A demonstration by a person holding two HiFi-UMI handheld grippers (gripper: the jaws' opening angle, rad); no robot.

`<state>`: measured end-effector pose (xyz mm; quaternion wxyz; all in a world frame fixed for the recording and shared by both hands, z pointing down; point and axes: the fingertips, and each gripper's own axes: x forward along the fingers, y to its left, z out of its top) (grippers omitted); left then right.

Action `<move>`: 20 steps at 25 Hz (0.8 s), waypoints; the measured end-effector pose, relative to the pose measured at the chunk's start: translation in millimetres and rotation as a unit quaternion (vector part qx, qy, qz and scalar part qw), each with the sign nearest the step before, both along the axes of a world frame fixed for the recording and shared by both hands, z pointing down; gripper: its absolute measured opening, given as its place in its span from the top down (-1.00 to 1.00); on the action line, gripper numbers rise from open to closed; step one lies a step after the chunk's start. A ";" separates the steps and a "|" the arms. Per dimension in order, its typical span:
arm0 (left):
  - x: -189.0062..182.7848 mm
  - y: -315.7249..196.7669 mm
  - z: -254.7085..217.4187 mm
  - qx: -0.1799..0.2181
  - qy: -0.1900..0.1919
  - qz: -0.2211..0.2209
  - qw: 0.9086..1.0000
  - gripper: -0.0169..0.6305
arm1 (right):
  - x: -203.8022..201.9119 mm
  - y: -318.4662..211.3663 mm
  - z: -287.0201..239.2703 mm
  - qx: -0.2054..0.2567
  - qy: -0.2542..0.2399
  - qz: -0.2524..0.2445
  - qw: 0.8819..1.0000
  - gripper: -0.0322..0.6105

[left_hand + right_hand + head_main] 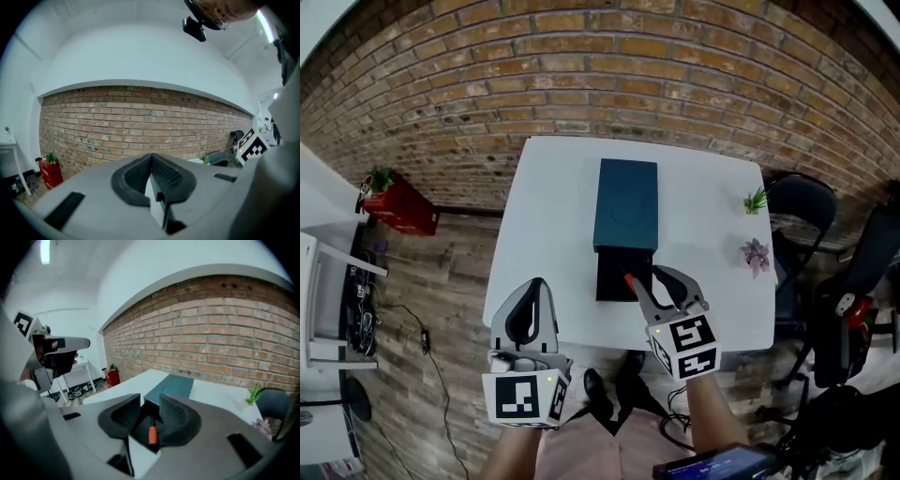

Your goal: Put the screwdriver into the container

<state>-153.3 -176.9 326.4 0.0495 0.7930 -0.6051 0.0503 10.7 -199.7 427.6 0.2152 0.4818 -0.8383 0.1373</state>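
Observation:
A screwdriver with an orange handle lies inside the black container, between the jaws of my right gripper. A gap shows on the handle's left side, so the gripper is open. In the head view the orange handle sits at the near end of the black container, just by the right gripper. The teal lid lies pushed back over the container's far part. My left gripper hovers over the table's near left edge, shut and empty, its pads meeting in the left gripper view.
The white table stands against a brick wall. Two small plants sit at its right edge, with a dark chair beyond. A red box with a plant stands on the floor at left.

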 end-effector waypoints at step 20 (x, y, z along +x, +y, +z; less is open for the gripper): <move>17.3 29.6 -136.1 0.156 -0.001 0.030 0.987 0.91 | 15.4 50.0 -196.7 0.251 -0.017 0.065 0.966 0.90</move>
